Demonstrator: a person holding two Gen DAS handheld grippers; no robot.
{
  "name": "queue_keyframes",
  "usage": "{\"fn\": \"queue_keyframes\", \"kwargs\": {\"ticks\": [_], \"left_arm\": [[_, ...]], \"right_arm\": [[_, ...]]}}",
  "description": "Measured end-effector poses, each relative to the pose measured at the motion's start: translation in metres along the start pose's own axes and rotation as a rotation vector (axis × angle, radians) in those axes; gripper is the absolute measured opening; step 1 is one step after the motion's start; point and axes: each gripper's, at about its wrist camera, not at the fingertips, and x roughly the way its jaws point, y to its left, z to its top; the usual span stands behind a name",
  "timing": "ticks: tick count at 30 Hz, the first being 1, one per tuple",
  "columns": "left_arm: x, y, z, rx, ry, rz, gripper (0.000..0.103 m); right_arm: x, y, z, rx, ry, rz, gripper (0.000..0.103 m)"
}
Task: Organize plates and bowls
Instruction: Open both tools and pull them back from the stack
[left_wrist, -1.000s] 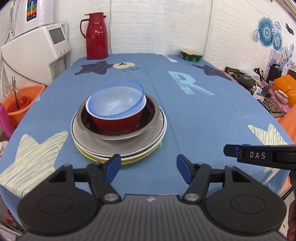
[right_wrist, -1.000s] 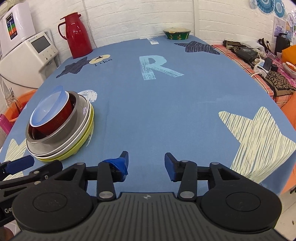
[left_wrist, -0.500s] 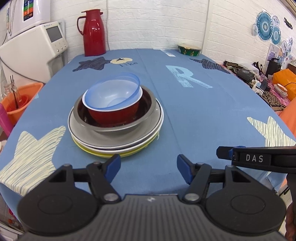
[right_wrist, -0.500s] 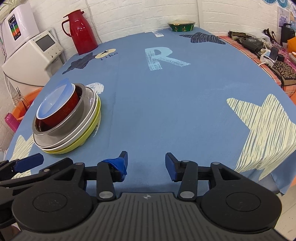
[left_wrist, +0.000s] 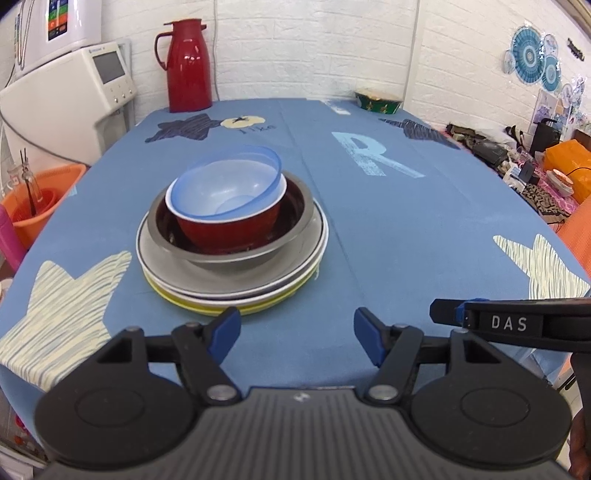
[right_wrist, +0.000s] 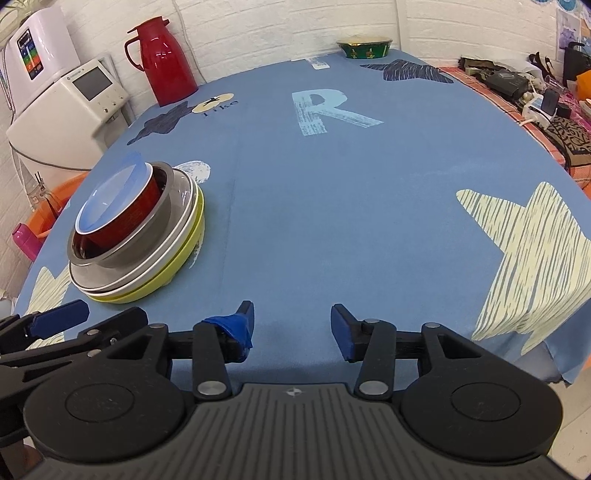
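A single stack of dishes sits on the blue tablecloth (left_wrist: 388, 229). At its base lies a yellow plate (left_wrist: 221, 308), then a white plate (left_wrist: 207, 295) and a grey plate (left_wrist: 162, 254) on top of it. A steel bowl (left_wrist: 236, 254) rests on the grey plate, a red bowl (left_wrist: 229, 230) sits inside the steel one, and a translucent blue bowl (left_wrist: 225, 188) is nested in the red bowl, tilted so its far rim rides higher.

In the left wrist view the left gripper (left_wrist: 297, 330) hovers just short of the stack, which lies at about 11 o'clock from its fingertips; its blue-padded fingers (left_wrist: 225, 328) are spread wide with nothing between them, and the left one sits near the edge of the yellow plate, though I cannot tell whether they touch. The right gripper's side, marked DAS, shows at 3 o'clock.

In the right wrist view the right gripper (right_wrist: 291, 325) is held above bare cloth, fingers likewise spread and holding nothing; one pad is wrapped in blue tape (right_wrist: 236, 325). The stack (right_wrist: 136, 236) lies at about 10 o'clock from it, well apart.

Far across the table stand a red thermos (left_wrist: 188, 66) at 11 o'clock and a green bowl (left_wrist: 378, 101) at 1 o'clock
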Motion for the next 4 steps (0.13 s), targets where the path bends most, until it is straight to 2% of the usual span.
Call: {"fn": "queue_keyframes", "kwargs": {"ticks": [4], "left_arm": [[-0.0026,-0.0007,0.0008,0.007,-0.014,0.001,0.066]], "right_arm": [[-0.0019,-0.0004,0.0013,0.004,-0.007,0.001,0.031]]}}
